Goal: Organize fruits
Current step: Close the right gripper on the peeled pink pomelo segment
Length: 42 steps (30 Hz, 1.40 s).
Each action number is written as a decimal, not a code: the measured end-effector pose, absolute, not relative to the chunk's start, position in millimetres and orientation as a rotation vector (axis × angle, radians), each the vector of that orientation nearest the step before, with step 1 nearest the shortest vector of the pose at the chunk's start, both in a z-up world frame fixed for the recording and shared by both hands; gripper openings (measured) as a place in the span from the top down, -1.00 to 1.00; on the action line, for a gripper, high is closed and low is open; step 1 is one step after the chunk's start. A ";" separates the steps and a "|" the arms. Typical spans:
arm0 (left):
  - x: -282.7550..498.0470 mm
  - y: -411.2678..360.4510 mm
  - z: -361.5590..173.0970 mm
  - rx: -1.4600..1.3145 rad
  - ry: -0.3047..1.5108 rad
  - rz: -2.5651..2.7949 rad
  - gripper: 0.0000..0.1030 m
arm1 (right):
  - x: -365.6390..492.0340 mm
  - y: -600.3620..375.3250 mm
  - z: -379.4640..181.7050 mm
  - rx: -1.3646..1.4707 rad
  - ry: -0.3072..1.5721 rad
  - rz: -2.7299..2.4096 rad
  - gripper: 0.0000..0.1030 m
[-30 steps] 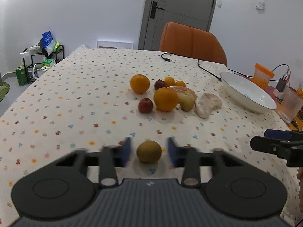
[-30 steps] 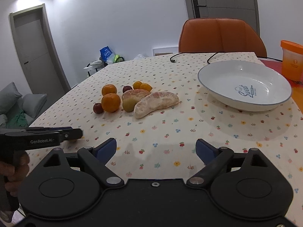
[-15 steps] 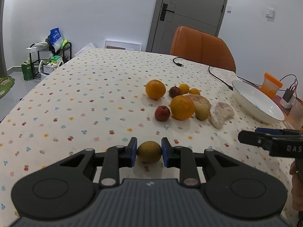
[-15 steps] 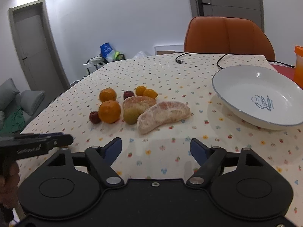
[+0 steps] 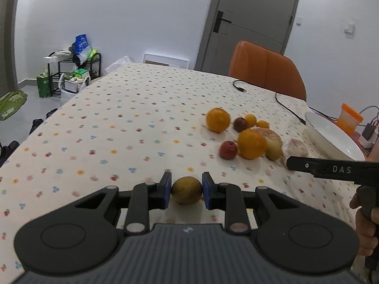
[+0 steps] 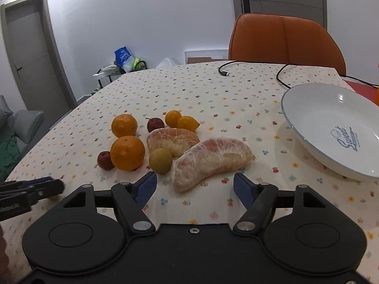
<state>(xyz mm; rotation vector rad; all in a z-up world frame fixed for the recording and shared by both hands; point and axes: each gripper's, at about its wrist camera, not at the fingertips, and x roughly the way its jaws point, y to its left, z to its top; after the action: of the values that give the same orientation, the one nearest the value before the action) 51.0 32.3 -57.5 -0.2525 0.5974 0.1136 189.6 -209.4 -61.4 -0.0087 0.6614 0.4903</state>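
Left wrist view: my left tongs (image 5: 186,190) squeeze one yellow-green fruit (image 5: 186,190) above the dotted table (image 5: 118,130). My right tongs (image 6: 194,184) are spread wide, holding nothing. Left of the white bowl (image 6: 308,142) I count two oranges (image 6: 127,153), two pomelo pieces (image 6: 210,159), two red fruits (image 6: 105,160), two small yellow ones (image 6: 187,123), one green one (image 6: 160,160).
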 end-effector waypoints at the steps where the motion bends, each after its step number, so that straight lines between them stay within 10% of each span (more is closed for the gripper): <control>1: 50.8 35.3 -57.7 -0.258 0.596 0.119 0.50 | 191.8 -207.1 -62.4 -0.012 0.664 0.485 -0.38; 5: 49.5 45.3 -57.2 -0.268 0.590 0.138 0.50 | 197.2 -200.8 -64.3 -0.033 0.654 0.462 -0.37; 12: 47.7 50.3 -57.2 -0.272 0.587 0.144 0.50 | 197.7 -215.4 -63.8 0.009 0.648 0.458 0.33; 17: 49.2 42.8 -57.1 -0.261 0.589 0.131 0.50 | 191.3 -229.1 -64.9 0.038 0.654 0.479 0.46; 29: 55.4 20.1 -54.3 -0.223 0.596 0.091 0.50 | 158.2 -255.4 -64.2 0.065 0.681 0.523 0.44; 34: 61.3 11.6 -55.5 -0.213 0.600 0.073 0.50 | 151.5 -259.4 -61.8 0.033 0.646 0.507 -0.05; 42: 64.0 10.4 -56.9 -0.200 0.609 0.088 0.50 | 169.1 -250.8 -66.3 0.063 0.652 0.539 -0.12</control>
<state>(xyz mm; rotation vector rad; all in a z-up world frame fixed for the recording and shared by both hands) 64.0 10.4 -56.9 -0.2000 0.6093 0.0881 169.1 -250.8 -66.3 0.0628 0.6524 0.5386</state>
